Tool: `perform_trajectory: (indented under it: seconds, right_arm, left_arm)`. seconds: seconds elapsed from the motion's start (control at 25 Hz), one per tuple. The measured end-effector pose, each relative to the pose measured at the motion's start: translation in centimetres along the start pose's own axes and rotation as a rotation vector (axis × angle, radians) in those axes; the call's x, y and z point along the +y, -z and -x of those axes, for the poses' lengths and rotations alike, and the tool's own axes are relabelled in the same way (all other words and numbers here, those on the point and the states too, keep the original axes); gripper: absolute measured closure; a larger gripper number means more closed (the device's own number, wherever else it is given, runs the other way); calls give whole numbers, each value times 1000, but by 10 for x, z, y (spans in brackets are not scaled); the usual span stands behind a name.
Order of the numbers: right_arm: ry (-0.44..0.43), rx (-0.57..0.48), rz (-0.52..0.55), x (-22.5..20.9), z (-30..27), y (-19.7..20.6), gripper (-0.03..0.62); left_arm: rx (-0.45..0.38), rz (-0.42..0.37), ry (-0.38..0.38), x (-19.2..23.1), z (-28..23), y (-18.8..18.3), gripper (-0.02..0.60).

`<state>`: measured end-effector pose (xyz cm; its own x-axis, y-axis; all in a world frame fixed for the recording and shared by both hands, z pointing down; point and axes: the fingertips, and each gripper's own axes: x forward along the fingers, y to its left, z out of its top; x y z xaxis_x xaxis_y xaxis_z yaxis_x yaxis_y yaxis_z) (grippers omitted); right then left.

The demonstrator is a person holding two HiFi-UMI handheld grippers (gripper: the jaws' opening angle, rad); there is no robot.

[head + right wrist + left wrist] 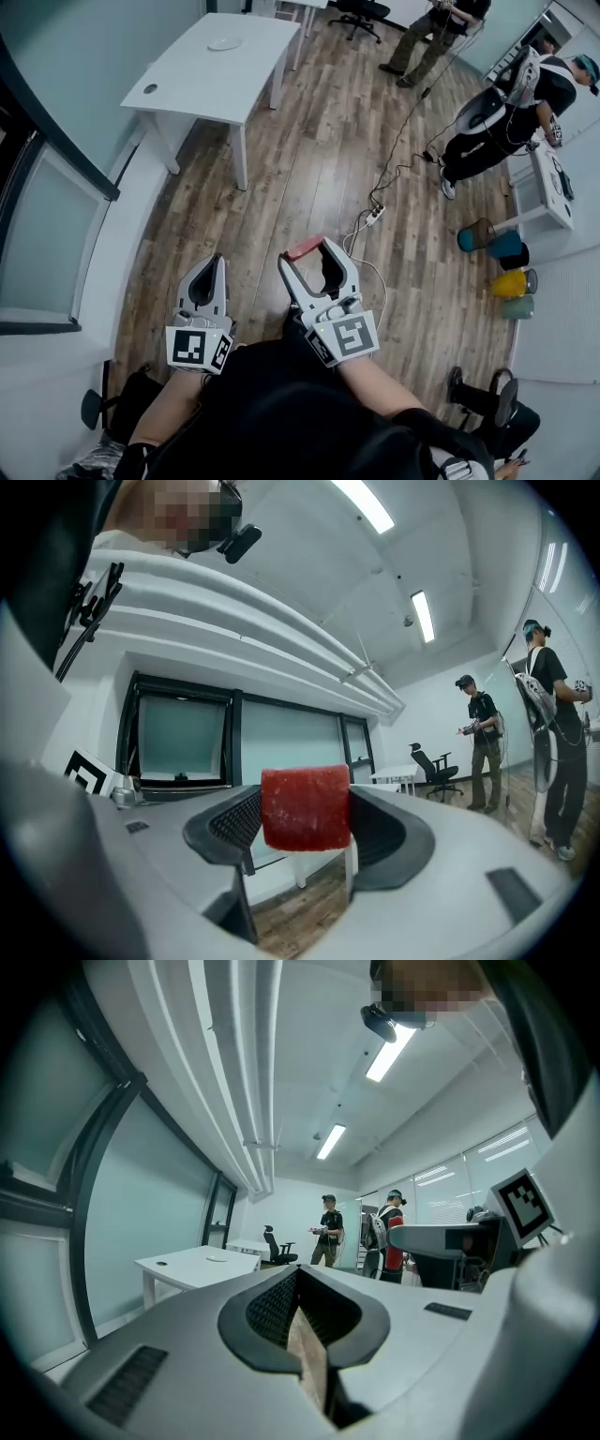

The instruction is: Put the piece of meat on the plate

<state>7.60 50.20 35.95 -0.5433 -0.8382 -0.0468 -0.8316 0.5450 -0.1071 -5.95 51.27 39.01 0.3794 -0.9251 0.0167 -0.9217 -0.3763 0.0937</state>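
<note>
Gripped only at the right gripper's (310, 257) jaw tips, the piece of meat (305, 808) could be jolted loose; the left gripper (215, 266) is closed, empty.

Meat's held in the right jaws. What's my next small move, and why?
Probably step forward, carrying the right gripper toward the white table: the piece of meat is clamped in its jaws, and the plate sits on that table, well ahead, out of reach.
</note>
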Motion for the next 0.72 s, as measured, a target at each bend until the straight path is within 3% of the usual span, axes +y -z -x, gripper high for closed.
perform_trajectory:
  seconds: [0.12,0.36,0.72]
  right_arm:
    - [-34,25,19,-33,-21,3,303]
    - [-91,-24,-4,-112,-66,-17,303]
    - [-152,-23,-12,-185,-85,-26,303]
  left_arm:
    - [-15,-10,-35,-2,-38,-3,589]
    - [-14,-31,-52,-25,-134,-10,589]
    - [-5,-47,-57,-68,-210,-12,589]
